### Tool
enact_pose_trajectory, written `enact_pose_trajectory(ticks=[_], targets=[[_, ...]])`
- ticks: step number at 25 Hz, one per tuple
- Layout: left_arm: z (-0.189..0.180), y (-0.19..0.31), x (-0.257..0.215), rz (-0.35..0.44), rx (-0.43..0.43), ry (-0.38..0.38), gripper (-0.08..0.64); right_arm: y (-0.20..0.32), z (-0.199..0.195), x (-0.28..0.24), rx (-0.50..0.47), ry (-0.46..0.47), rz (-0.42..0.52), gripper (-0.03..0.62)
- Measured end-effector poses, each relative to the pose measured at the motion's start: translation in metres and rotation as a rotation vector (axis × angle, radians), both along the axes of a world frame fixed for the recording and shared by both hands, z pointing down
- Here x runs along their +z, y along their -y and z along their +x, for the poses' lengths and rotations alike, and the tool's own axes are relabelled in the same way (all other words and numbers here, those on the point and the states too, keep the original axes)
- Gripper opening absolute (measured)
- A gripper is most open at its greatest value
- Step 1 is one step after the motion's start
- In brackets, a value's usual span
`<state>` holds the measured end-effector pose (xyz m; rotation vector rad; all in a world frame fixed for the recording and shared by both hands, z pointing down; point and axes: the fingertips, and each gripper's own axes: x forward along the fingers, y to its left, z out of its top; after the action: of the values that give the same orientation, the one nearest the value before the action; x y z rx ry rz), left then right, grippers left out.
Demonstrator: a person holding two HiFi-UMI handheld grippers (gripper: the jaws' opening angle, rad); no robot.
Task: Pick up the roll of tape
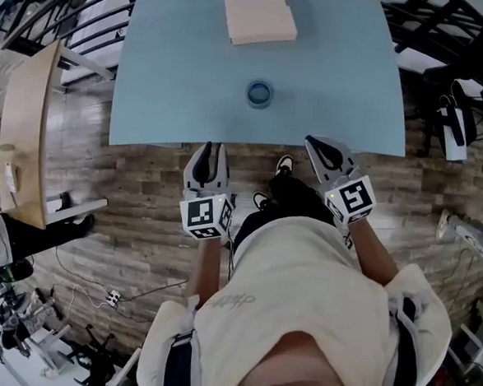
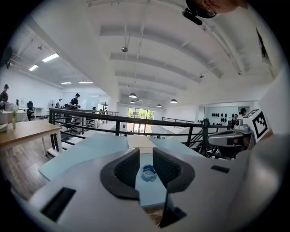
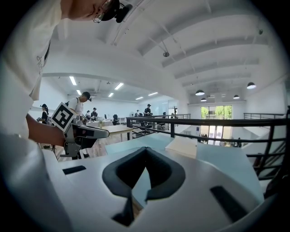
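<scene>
A small roll of blue tape (image 1: 259, 93) lies flat on the light blue table (image 1: 175, 76), a little back from its near edge. Both grippers hover short of that edge, over the wood floor. My left gripper (image 1: 211, 148) is open with nothing in it; in the left gripper view the tape (image 2: 148, 172) shows far off through the gap of the left gripper (image 2: 145, 152). My right gripper (image 1: 317, 144) sits to the tape's right and nearer me, its tips touching. In the right gripper view the right gripper (image 3: 145, 150) holds nothing.
A flat tan box (image 1: 258, 13) lies at the table's far side. A wooden desk (image 1: 27, 132) stands to the left, and black railings (image 2: 136, 121) run beyond the table. My shoes (image 1: 283, 164) are at the table's near edge. Bags and chair legs (image 1: 456, 129) crowd the right.
</scene>
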<state>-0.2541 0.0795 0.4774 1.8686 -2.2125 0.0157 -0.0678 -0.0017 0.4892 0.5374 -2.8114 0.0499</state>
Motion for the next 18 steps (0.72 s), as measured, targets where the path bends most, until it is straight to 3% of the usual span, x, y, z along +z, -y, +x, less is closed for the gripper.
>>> enact_pose_trajectory(ticks=[4, 10, 16, 18], targets=[[0.001, 0.029, 0.0, -0.03, 0.036, 0.014, 0.098, 0.024, -0.007, 0.005, 0.027, 0.017, -0.04, 0.006], [0.003, 0.083, 0.004, -0.081, 0.113, 0.052, 0.1, 0.076, -0.027, 0.006, 0.022, 0.056, -0.029, 0.006], [0.008, 0.132, 0.004, -0.099, 0.155, 0.074, 0.1, 0.114, -0.035, -0.004, 0.002, 0.04, 0.071, 0.006], [0.009, 0.147, 0.007, -0.11, 0.173, 0.074, 0.1, 0.119, -0.036, -0.003, -0.007, 0.045, 0.066, 0.006]])
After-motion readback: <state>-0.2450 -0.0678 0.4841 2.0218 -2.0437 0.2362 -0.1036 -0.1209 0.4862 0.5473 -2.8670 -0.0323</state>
